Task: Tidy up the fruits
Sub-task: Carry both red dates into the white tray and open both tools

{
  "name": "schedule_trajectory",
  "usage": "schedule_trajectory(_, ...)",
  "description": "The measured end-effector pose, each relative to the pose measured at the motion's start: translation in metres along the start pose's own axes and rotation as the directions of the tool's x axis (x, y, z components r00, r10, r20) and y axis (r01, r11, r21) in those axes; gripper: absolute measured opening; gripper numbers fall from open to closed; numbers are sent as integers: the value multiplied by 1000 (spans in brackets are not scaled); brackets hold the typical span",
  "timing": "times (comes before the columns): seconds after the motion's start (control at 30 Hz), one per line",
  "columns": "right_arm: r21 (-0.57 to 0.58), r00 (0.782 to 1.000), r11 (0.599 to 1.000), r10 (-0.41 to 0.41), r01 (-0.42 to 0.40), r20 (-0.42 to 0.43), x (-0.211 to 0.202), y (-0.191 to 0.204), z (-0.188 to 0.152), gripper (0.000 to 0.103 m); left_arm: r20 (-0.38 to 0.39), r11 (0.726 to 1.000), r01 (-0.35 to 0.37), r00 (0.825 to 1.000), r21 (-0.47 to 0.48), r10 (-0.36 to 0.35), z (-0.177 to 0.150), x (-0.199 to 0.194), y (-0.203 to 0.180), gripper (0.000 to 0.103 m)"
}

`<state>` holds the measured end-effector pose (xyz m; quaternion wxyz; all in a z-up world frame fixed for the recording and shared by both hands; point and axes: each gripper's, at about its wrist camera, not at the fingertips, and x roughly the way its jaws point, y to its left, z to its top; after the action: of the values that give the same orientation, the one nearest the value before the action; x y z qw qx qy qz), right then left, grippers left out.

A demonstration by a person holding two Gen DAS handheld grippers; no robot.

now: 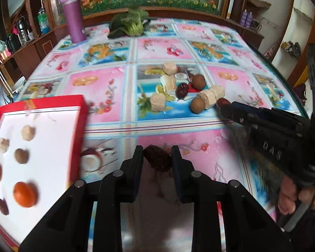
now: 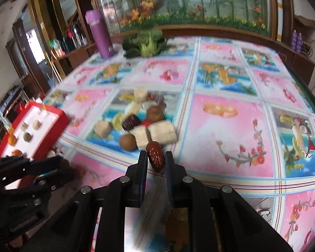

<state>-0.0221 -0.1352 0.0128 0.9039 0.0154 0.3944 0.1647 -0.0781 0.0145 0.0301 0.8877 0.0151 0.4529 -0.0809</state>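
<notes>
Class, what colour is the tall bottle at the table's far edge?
Purple bottle, clearest in the left wrist view.

Left wrist view: riding behind the left tongs (image 1: 157, 157), looking forward and down over the tabletop (image 1: 107, 88), sitting close above its near edge, catching the red tray (image 1: 82, 113) at near left. Right wrist view: riding behind the right tongs (image 2: 156, 159), facing the same way from further right. Both sharing the fruit pile (image 1: 178, 90) mid-tabletop, the purple bottle (image 1: 72, 14) and the greens (image 1: 130, 24) at the far side.
</notes>
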Motion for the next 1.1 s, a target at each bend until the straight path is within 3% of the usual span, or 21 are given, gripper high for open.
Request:
schedule_trajectory(0.13, 43, 998, 998, 38, -40, 50, -15, 10, 0, 15, 57, 1000, 3, 998, -20, -2, 0, -25, 14, 29)
schedule_trajectory(0.3, 17, 993, 996, 90, -92, 78, -29, 45, -3, 15, 147, 999, -14, 989, -52, 22, -2, -61, 38, 29)
schedule_trajectory(0.6, -113, 971, 969, 226, -218, 71, -45, 137, 9, 15, 277, 983, -96, 951, -159, 138, -12, -117, 102, 29)
schedule_trajectory(0.83, -169, 953, 940, 304, -297, 15, -37, 197, 15, 15, 262, 939, -195, 926, -284, 272, -24, -128, 166, 29)
schedule_trajectory(1.1, -202, 944, 922, 328, -331, -47, -22, 237, 3, 15, 195, 901, -246, 924, -357, 329, -53, -127, 215, 29)
